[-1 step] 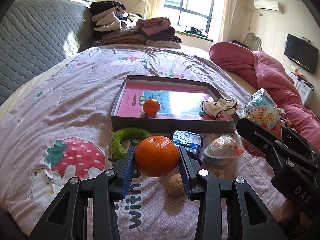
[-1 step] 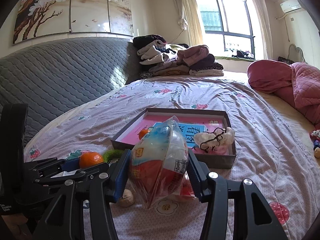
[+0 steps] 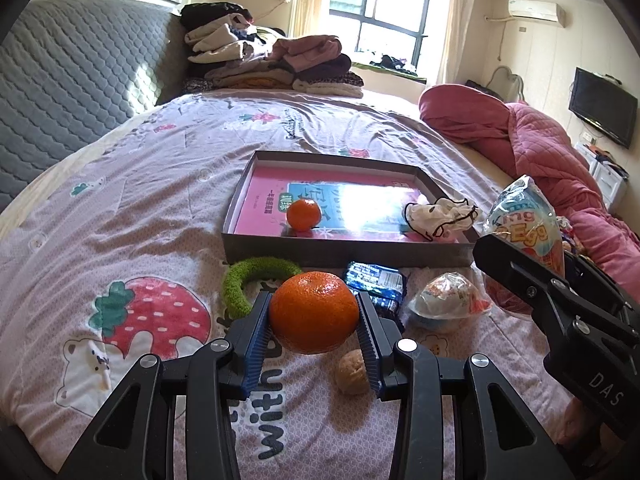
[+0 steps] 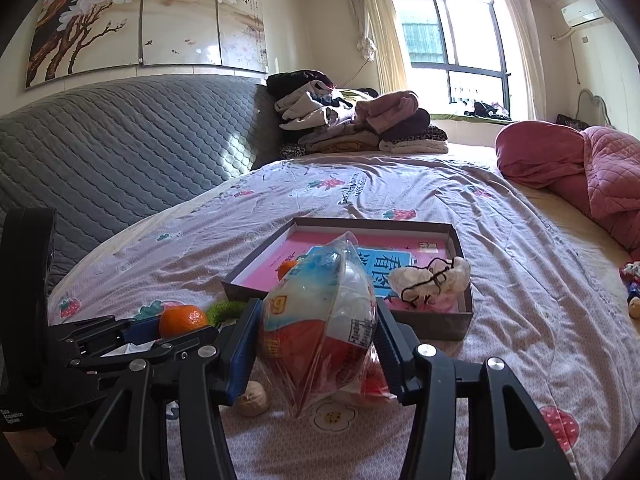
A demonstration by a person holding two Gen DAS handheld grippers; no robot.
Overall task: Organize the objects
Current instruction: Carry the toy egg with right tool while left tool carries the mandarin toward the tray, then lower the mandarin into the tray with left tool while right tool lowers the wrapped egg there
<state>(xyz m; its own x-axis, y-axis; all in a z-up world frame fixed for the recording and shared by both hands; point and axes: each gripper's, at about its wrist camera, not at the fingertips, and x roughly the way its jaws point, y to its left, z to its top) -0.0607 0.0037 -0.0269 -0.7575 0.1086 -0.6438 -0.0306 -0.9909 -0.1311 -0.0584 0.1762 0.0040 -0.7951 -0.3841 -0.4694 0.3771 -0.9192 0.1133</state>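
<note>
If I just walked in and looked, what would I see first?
Probably the big orange, pinched between the left gripper fingers just above the bed. Next, the right gripper is squeezing a crinkly egg-shaped toy packet. Behind both, a shallow grey box sits on the bedspread with a smaller orange inside.

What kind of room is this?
A bedroom, most likely: a bed with a printed sheet, a padded grey headboard, folded clothes stacked on it, and a pink quilt.
</note>
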